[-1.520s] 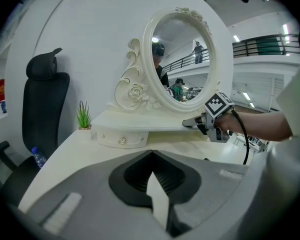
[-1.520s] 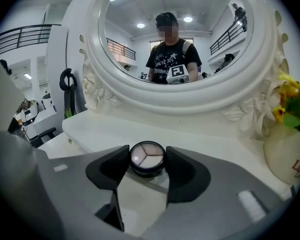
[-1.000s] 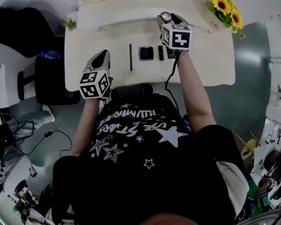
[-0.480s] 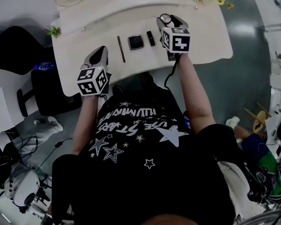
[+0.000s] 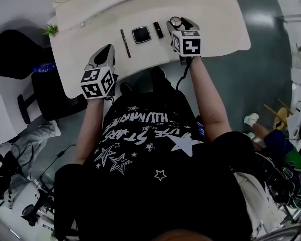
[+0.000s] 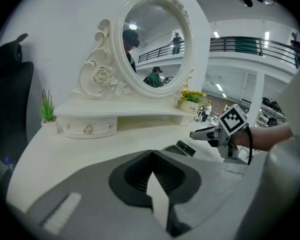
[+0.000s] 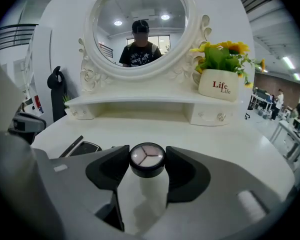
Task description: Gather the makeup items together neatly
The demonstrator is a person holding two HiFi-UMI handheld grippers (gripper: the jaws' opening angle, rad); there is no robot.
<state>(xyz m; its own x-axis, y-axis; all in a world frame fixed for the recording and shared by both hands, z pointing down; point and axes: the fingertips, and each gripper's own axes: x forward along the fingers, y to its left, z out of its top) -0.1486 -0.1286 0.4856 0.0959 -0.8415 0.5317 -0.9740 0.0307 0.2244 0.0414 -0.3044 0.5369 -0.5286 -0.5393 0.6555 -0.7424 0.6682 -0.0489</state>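
Nearly there I reckon — the makeup pencil, square compact and lipstick tube sit lined up on the vanity table, the right gripper is clamped on the round jar just beside them, and the left gripper is closed on nothing.

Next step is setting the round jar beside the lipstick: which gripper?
The right gripper: its jaws clamp the jar, close beside the lipstick. The left gripper is shut and empty, back near the table edge.
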